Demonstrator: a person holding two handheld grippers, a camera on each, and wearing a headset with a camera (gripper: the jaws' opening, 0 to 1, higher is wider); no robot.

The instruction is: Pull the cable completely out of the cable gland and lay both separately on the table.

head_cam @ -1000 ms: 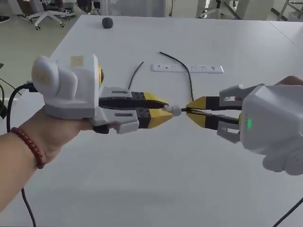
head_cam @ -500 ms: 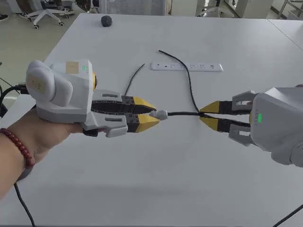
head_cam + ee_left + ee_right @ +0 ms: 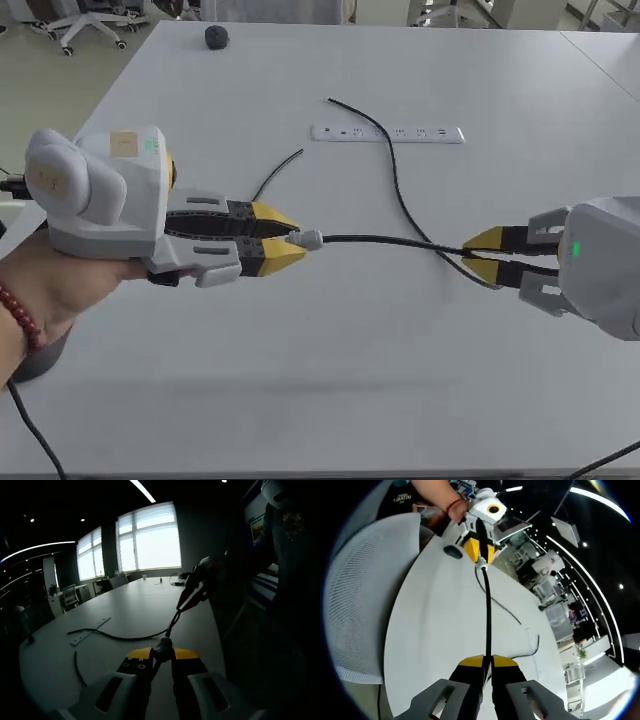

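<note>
Both claws are clamped shut above the table: the left gripper pinches the gland, and the right gripper pinches the cable. Held well apart, they stretch the cable straight, probably to slide it free.

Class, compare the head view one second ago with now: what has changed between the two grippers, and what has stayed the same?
The left gripper and right gripper have drawn apart, one leftward, the other rightward. A long stretch of cable now spans where the tips nearly met. Unchanged: the left is shut on the cable gland, the right is shut on the cable, which still enters the gland, and the power strip is unmoved.
</note>
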